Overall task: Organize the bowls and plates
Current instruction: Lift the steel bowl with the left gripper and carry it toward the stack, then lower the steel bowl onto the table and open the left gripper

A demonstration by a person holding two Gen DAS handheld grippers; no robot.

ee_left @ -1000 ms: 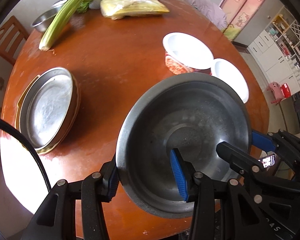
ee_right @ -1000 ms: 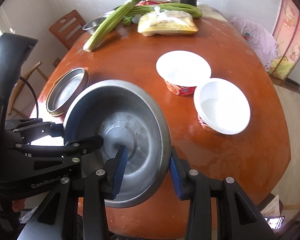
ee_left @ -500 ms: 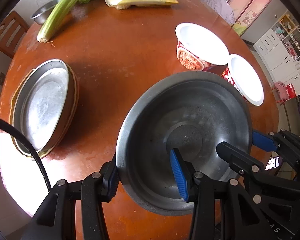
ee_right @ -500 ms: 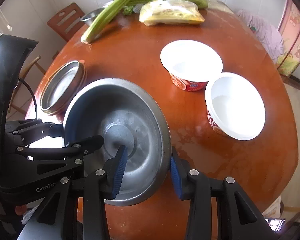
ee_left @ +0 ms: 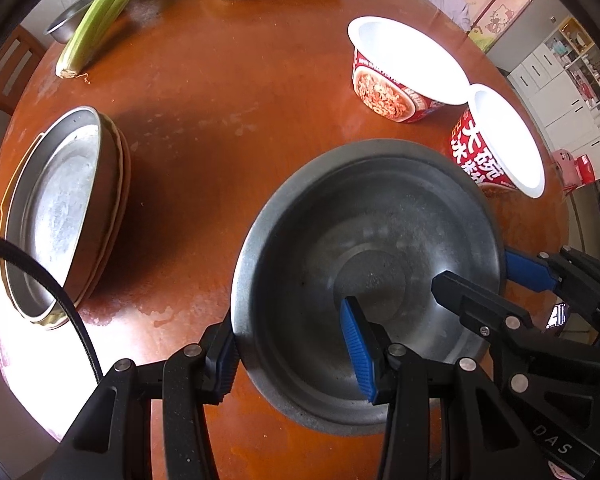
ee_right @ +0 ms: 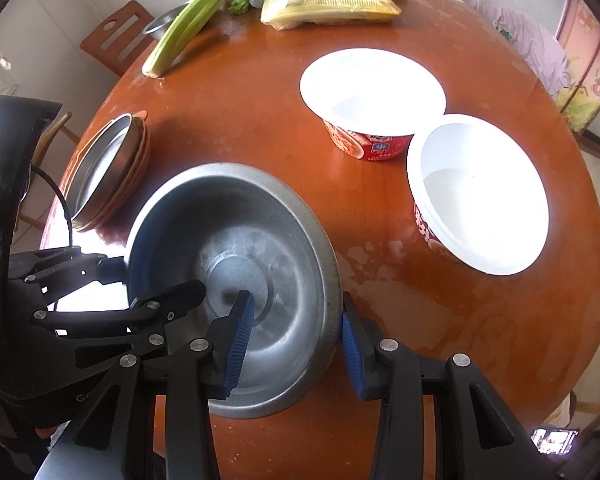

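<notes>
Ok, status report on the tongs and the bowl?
Left tongs and right tongs both clamp large grey metal bowl. Two white paper bowls close beside it.

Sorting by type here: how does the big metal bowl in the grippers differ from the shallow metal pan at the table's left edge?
The metal bowl is deep and dark grey; the metal pan is shallow and brighter. The bowl is gripped at its rim by both grippers; the pan rests untouched atop stacked plates. Both are round, empty metal.

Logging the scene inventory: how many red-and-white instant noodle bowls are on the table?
2. One noodle bowl sits farther back; the other noodle bowl stands beside it, nearer the table's right edge. None seem hidden.
</notes>
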